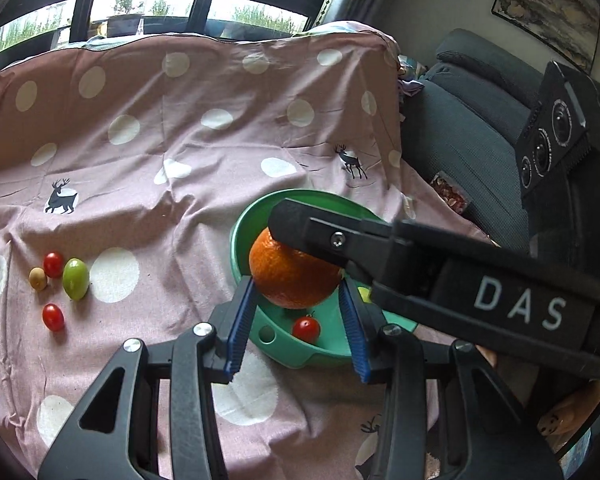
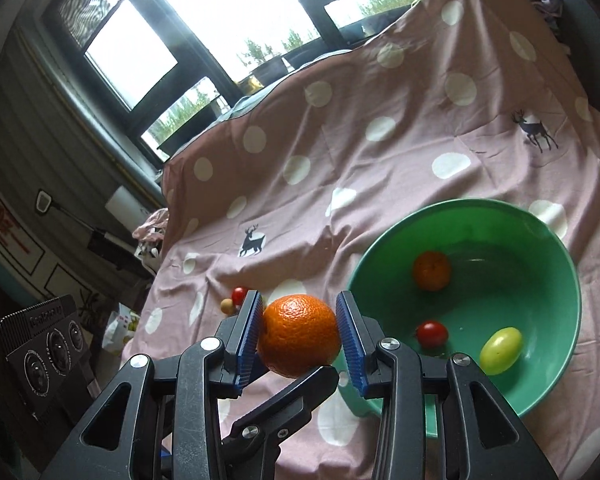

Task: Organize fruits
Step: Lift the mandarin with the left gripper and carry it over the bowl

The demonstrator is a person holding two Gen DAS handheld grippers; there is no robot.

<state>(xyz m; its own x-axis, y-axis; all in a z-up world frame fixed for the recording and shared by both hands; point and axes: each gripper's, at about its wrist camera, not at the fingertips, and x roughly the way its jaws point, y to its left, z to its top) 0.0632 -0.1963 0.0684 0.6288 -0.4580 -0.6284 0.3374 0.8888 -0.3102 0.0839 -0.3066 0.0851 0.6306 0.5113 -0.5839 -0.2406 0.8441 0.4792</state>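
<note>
orange [image 2: 298, 334] by bowl [image 2: 540, 240] | left tongs [image 1: 296, 282] and right tongs [image 2: 299, 296] both clenched on it | firm, light, probably slick and rolls - grip widest girth

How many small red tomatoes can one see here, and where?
3. One tomato lies on the cloth beside the green fruit, another lies nearer the camera, and a third is in the bowl. The orange may hide more.

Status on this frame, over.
Left gripper and right gripper both shut on one orange. Orange held beside bowl. Nothing between orange and bowl.
</note>
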